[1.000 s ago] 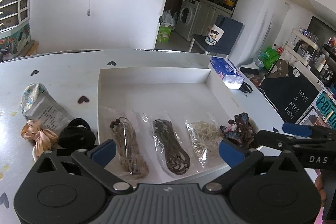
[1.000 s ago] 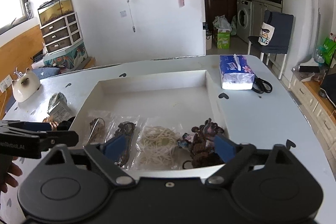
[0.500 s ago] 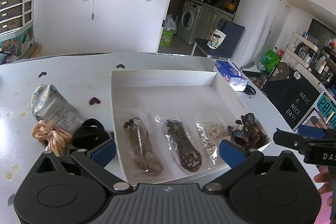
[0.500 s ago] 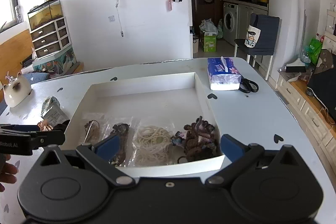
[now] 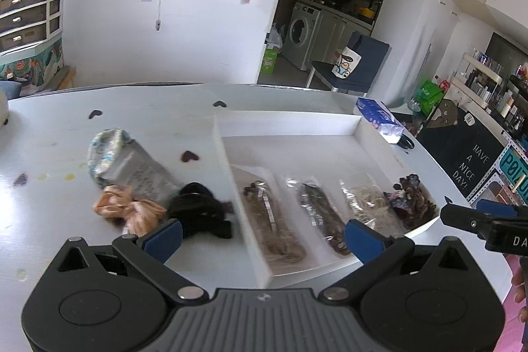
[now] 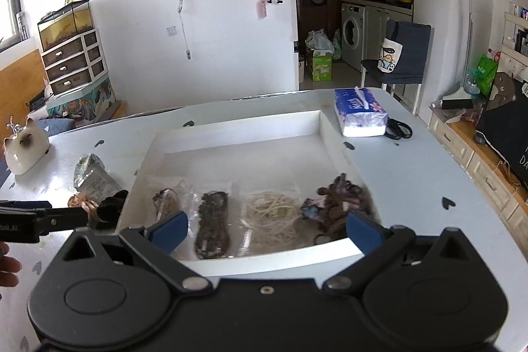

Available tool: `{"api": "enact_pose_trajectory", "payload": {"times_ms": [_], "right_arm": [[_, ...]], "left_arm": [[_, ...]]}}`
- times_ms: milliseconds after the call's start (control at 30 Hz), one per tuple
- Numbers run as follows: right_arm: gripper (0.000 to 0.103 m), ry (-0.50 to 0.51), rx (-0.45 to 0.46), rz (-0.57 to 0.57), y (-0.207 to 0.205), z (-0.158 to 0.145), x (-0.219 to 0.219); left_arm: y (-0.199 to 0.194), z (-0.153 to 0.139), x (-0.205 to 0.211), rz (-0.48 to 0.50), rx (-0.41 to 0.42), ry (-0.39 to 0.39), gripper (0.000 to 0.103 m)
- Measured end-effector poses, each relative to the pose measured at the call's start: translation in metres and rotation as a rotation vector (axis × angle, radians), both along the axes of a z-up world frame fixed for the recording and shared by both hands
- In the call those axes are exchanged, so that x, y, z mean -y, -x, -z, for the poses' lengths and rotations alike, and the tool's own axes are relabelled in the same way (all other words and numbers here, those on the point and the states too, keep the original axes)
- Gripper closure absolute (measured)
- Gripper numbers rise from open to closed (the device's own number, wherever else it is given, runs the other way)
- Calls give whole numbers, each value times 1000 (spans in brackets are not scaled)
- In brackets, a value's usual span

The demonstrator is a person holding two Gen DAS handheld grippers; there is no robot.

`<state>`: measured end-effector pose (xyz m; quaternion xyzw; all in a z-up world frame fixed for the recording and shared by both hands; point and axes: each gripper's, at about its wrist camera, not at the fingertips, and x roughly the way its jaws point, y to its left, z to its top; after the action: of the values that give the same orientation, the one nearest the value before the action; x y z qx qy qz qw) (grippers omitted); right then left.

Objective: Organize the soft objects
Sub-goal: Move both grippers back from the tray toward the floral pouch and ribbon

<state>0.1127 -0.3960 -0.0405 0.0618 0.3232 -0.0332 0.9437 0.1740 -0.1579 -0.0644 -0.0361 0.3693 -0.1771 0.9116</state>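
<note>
A shallow white tray [image 5: 290, 123] [image 6: 237, 122] holds a row of three clear bags of hair ties: tan [image 5: 274, 220], dark brown [image 5: 321, 220], cream [image 5: 366, 203], and a loose purple-brown scrunchie pile [image 5: 412, 200] [image 6: 340, 200]. Left of the tray lie a black scrunchie [image 5: 201, 213], a peach scrunchie [image 5: 128, 210] and a printed foil pouch [image 5: 128, 160]. My left gripper [image 5: 262, 236] is open and empty, over the tray's left wall near the black scrunchie. My right gripper [image 6: 267, 230] is open and empty, above the tray's near edge.
A blue tissue pack [image 6: 359, 116] and black scissors [image 6: 399, 129] lie right of the tray. A white cat figurine [image 6: 24, 147] stands at the table's far left. The table's right edge [image 6: 478, 213] drops toward a low cabinet. A chair stands beyond the table.
My left gripper has swung left, so the scrunchies and pouch now sit nearer its centre. My right gripper has drawn back a little from the tray. Both stay open.
</note>
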Motion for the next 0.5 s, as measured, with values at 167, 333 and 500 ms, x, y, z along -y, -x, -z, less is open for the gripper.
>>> {"api": "enact_pose_trajectory", "payload": {"times_ms": [167,333,500], "right_arm": [[0,-7,3,-6,-4,0,-32],[0,-14,12,-28,-12,0,-67],[0,-22,16,-50,-26,1,-103]], "left_arm": [[-1,-3,-33,-14,2,7,0],[-4,-4,-70,-31,10,17,0],[-10,-6,-104,-50,25,15,0]]}}
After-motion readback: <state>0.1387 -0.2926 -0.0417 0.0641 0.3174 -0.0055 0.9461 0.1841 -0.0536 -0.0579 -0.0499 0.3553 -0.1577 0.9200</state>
